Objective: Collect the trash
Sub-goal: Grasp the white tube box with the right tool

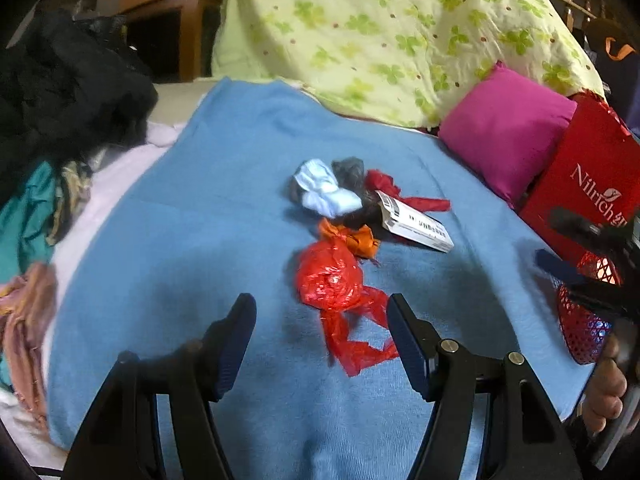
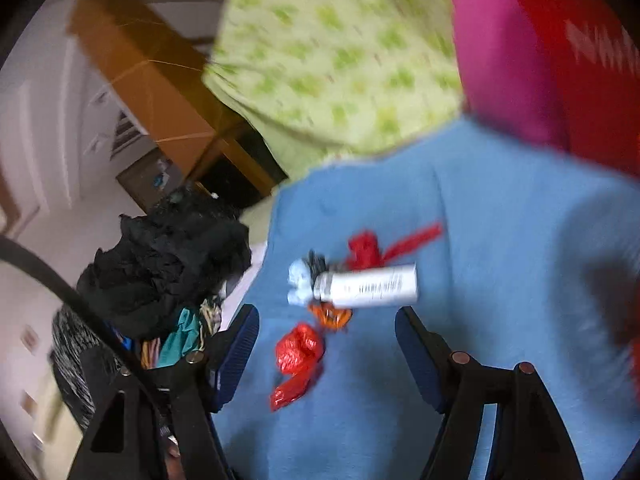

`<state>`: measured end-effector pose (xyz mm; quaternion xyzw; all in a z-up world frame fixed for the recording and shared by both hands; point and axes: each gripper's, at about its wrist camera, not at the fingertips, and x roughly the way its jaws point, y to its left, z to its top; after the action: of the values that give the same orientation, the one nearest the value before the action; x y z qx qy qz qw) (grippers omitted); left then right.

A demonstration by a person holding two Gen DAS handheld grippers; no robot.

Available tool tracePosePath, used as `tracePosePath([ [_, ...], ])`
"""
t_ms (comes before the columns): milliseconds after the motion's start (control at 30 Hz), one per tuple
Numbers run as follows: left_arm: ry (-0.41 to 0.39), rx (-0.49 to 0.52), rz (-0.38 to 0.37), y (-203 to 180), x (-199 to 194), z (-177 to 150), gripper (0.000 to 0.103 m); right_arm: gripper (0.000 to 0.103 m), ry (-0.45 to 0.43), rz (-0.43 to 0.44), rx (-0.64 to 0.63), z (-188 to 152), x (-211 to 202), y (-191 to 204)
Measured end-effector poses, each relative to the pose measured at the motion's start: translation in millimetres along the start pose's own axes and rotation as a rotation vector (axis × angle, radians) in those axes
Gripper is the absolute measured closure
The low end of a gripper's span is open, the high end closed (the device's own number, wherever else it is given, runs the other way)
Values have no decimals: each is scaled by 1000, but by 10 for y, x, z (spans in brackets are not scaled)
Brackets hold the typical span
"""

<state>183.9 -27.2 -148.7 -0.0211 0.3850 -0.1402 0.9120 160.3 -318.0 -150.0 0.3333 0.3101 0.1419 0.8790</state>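
Nearest to us, the left gripper hangs over the blue blanket with its jaws apart and nothing pressed between them; the loose tail of a crumpled red plastic bag lies on the blanket in the gap, touching neither pad. In the right wrist view the right gripper also stands with jaws apart and empty, the same red plastic bag lying on the blanket between its 2 fingers.

Just beyond the bag sits the rest of the trash, clustered mid-blanket: an orange wrapper touching the bag's far side, then a white carton to the right, a pale blue wad to the left, a grey clump behind it, and a dark red scrap at the far right of the heap.

At the right edge we see a red mesh basket held by a hand. Farther right stand a red paper bag and a magenta cushion. Dark clothes pile up far left, and a green floral sheet rises at the back.
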Motion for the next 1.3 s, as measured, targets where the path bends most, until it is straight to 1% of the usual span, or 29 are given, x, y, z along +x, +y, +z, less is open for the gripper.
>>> tracePosePath([
  [67,-7,3,-21,3,103,29,35,28,60,31,102,12,278,-157],
  [100,-12,2,-29,6,151,56,35,28,73,37,129,6,355,-192],
  [167,-27,0,-55,21,250,87,33,28,132,66,216,18,607,-344],
  [233,-37,-2,-69,42,398,114,32,28,157,95,300,12,755,-450],
  [333,-25,-14,-74,104,578,108,32,28,155,133,445,5,953,-667],
  [400,-2,-25,-63,130,672,112,32,28,154,136,507,7,1086,-755],
  [533,9,-12,-81,87,748,127,32,28,161,124,578,17,1317,-855],
  [667,26,33,-93,-21,820,113,32,30,120,100,633,63,1445,-898],
  [733,37,47,-83,-50,865,96,32,32,114,90,634,94,1495,-887],
  [767,45,46,-80,-58,889,88,32,40,110,79,628,102,1530,-880],
  [800,55,43,-78,-55,917,81,32,53,113,74,632,95,1556,-887],
  [833,64,41,-76,-38,948,78,39,60,119,67,641,79,1589,-912],
  [867,71,39,-72,-27,966,69,45,64,119,63,651,62,1606,-946],
  [900,86,35,-65,-8,1002,60,52,66,102,67,658,54,1596,-960],
  [967,81,29,-60,10,998,46,54,69,86,63,641,77,1549,-934],
  [1000,73,34,-53,7,981,48,56,72,81,58,629,79,1523,-921],
  [1167,26,54,-37,-20,830,45,58,73,57,38,521,141,1310,-747],
  [1300,-10,54,-23,-3,638,50,58,73,45,10,358,167,1038,-479],
])
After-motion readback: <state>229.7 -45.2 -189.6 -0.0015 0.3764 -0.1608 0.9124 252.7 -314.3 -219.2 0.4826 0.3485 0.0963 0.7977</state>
